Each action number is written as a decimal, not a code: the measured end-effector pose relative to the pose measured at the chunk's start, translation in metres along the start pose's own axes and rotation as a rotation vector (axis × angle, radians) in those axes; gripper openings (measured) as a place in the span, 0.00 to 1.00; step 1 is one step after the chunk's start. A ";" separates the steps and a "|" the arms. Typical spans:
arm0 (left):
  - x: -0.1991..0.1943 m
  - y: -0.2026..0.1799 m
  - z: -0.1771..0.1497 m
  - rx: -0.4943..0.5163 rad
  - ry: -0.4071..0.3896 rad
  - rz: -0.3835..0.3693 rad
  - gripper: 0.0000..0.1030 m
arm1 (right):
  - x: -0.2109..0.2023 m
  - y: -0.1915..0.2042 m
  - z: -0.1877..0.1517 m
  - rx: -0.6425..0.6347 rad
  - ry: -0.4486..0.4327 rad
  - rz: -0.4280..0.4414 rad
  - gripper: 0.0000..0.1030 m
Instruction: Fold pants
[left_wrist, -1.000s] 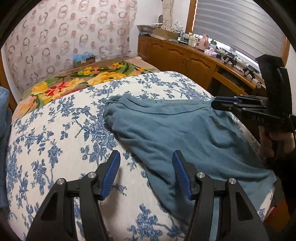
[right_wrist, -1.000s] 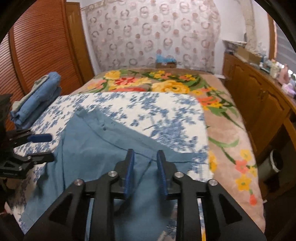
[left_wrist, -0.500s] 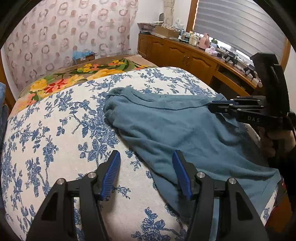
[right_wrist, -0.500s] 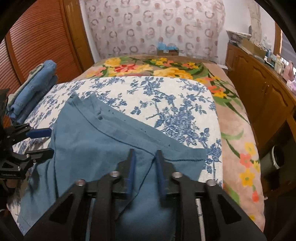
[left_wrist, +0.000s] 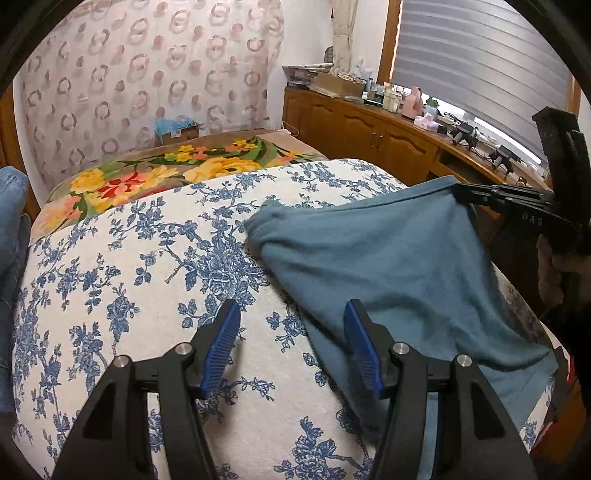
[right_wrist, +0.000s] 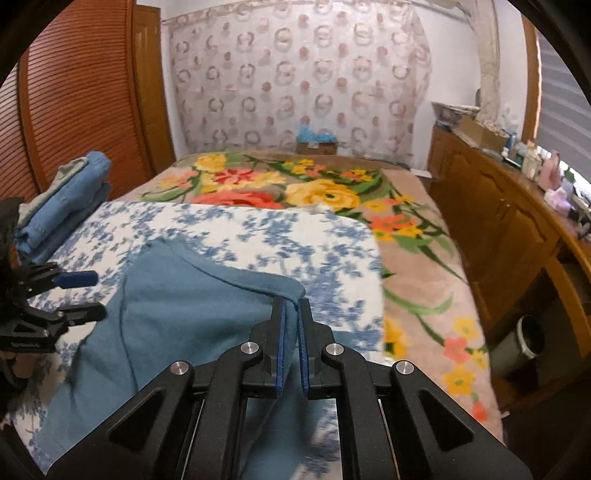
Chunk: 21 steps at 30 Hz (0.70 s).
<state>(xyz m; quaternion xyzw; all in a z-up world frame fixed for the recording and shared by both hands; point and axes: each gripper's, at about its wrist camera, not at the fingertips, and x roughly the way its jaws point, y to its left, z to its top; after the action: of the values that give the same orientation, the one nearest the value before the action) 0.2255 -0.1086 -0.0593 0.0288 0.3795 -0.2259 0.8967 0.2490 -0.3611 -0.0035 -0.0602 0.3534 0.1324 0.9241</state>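
You are facing a bed (left_wrist: 110, 295) covered by a white cloth with a blue flower print, and beyond that cloth lies a blanket (right_wrist: 295, 184) with big yellow and red flowers. The teal pants (left_wrist: 388, 266) lie on the printed cloth toward your right side, with one corner raised off the bed and the cloth sloping down from it. A stack of folded blue jeans (right_wrist: 70, 199) sits at the far left edge of the bed, well apart from the pants. Your right gripper (right_wrist: 290, 314) has its blue pads pressed together on that raised corner of the pants, so it has a firm pinch on the hem. Your left gripper (left_wrist: 291, 325) stands wide apart with nothing between its pads, hovering above the printed cloth just beside the pants' near edge.
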 end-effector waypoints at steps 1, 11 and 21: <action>0.001 0.000 -0.001 0.002 0.002 0.000 0.57 | 0.001 -0.003 -0.001 0.001 0.006 -0.014 0.04; 0.009 -0.003 -0.002 0.014 0.029 -0.001 0.57 | 0.023 -0.019 -0.022 0.022 0.101 -0.097 0.04; 0.008 -0.006 -0.003 0.015 0.034 0.012 0.57 | 0.012 -0.019 -0.022 0.071 0.086 -0.043 0.22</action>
<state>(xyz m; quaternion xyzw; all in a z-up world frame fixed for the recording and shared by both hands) 0.2258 -0.1162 -0.0661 0.0416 0.3927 -0.2226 0.8914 0.2489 -0.3813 -0.0275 -0.0406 0.3958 0.0970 0.9123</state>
